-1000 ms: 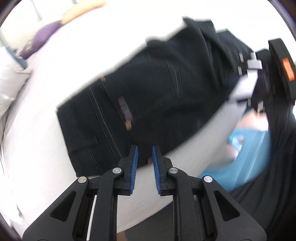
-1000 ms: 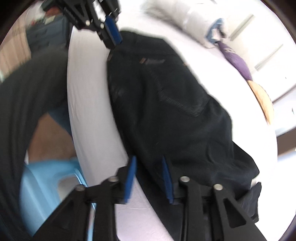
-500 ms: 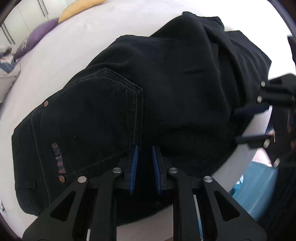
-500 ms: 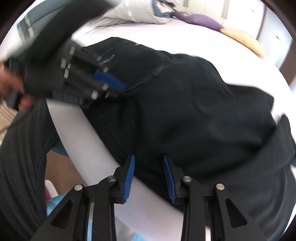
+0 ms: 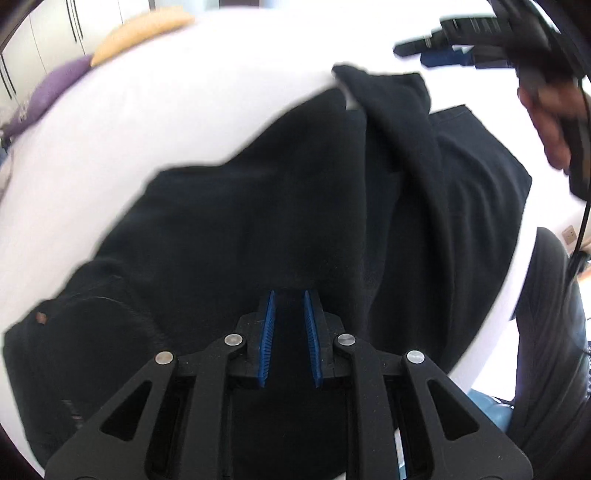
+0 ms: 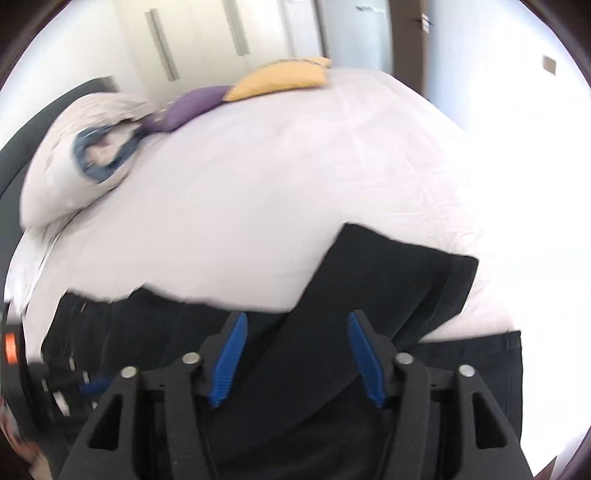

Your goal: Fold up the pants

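Note:
Black pants lie on a white bed, waist and back pocket at the lower left of the left wrist view, legs running up to the right. My left gripper hovers over the seat area with a narrow gap between its blue pads, holding nothing. My right gripper is open wide over the leg ends, which lie doubled over each other; nothing is between its pads. The right gripper also shows blurred at the top right of the left wrist view.
The white bed sheet stretches beyond the pants. A white pillow, a purple cushion and a yellow cushion lie at the far end. Wardrobe doors stand behind. The bed edge and the person's dark clothing are at the right.
Both grippers have swung along the pants toward the legs. The right gripper has opened wider and now faces the head of the bed. The left gripper's gap is unchanged.

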The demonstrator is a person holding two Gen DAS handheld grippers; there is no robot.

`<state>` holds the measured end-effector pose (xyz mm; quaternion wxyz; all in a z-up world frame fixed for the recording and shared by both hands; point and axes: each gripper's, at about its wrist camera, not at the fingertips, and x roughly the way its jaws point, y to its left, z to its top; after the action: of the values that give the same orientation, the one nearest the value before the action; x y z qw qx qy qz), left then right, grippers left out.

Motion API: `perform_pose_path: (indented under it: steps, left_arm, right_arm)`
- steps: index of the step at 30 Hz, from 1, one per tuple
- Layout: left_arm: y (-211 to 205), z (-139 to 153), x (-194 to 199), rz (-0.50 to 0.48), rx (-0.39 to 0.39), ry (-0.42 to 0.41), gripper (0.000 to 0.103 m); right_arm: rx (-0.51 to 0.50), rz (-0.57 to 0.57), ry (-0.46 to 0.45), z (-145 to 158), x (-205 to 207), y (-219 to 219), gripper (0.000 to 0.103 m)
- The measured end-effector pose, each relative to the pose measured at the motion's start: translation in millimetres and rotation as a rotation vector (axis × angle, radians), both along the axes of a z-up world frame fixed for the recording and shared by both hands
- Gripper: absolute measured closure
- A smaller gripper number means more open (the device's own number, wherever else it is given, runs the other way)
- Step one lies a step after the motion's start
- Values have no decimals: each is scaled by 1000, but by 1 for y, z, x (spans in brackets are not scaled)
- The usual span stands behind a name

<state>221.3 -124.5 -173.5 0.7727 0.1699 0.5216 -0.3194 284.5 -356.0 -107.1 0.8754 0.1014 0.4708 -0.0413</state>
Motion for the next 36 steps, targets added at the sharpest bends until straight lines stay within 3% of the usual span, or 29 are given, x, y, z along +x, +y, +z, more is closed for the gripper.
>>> perform_pose_path:
  steps: [8, 12, 15, 17, 18, 21, 22, 24, 31, 36]
  left_arm:
    - [8, -16, 12, 103, -119, 91, 87]
    - [9, -16, 9, 104, -93, 62, 87]
    - [4, -17, 1, 108, -75, 38, 87]
    - [2, -17, -4, 118, -84, 41, 88]
    - [3, -18, -6, 120, -89, 43, 88]
    - [13, -22, -14, 127, -91, 44, 88]
    - [13, -21, -15, 127, -88, 43, 88]
    - [20, -25, -9, 130, -86, 45, 87]
    - [29, -24, 2, 156, -105, 74, 87]
    - [43, -19, 12, 187, -129, 96, 87]
  right_arm:
    - [-64, -133, 152, -44, 81, -5, 41]
    - [-197, -168, 263, -65, 108, 3, 32]
    - [-292, -197, 300, -76, 114, -1, 32]
    - [-258, -224, 299, -81, 111, -10, 32]
    - [-224, -231, 299, -85, 109, -16, 37]
    - [-164, -216, 269, -89, 111, -19, 64]
    - [-136, -211, 252, -86, 110, -22, 78]
    - [-76, -218, 223, -80, 105, -33, 93]
    - [45, -262, -42, -24, 48, -70, 96]
    - [116, -390, -193, 0, -38, -114, 97]
